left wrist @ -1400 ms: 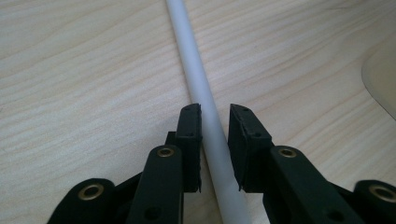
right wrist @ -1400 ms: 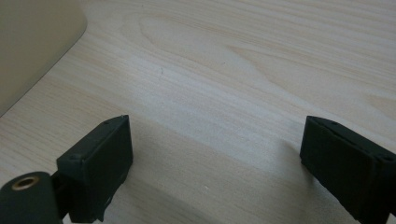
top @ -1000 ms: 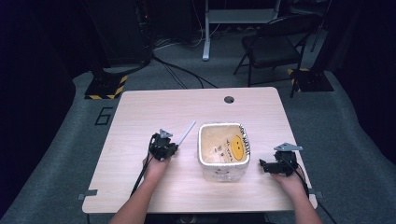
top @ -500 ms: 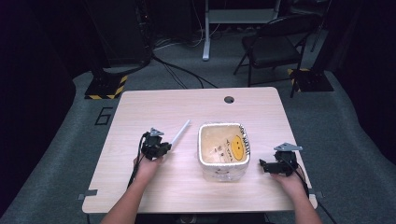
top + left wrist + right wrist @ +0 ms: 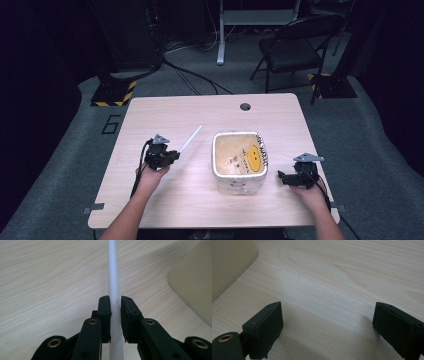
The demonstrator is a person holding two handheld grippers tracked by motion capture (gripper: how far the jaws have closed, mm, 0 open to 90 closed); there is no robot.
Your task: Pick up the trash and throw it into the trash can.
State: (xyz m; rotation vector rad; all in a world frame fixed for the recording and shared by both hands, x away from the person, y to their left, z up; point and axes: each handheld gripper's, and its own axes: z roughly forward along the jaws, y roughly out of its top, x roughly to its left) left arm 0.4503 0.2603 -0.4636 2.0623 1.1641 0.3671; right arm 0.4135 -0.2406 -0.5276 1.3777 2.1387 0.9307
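**Left gripper holds white rod beside the bin, right gripper idle**

Left gripper (image 5: pixel 175 155) clenched on a thin white rod (image 5: pixel 190 139). In the left gripper view the two black pads sit tight against the rod (image 5: pixel 113 277) on both sides, rod running straight up between them and out past the top edge. In the high view the rod sticks out from the jaws up and to the right, tilted, its far end over bare table (image 5: pixel 165 120), near the upper-left corner of the bin but apart from it. Whether the rod's far tip touches the table: cannot tell.

Bin (image 5: pixel 239 181): white, squarish, rounded corners, open top, near the middle of the table, between the two grippers. Inside it, paper or a bag with a yellow smiley face (image 5: pixel 254 158). A curved edge of the bin (image 5: pixel 195 280) shows at the right of the left gripper view, just beside the rod.

Right gripper (image 5: pixel 280 177) released: jaws stand wide apart, nothing but wood grain between them in the right gripper view. It sits low over the table just right of the bin, jaws aimed toward the bin wall, not touching it. Bin corner (image 5: pixel 229 262) shows at upper left in that view.

Left hand (image 5: pixel 150 175) and right hand (image 5: pixel 307 192) come in from the bottom edge. Black chair (image 5: pixel 295 50) on the floor beyond the table.
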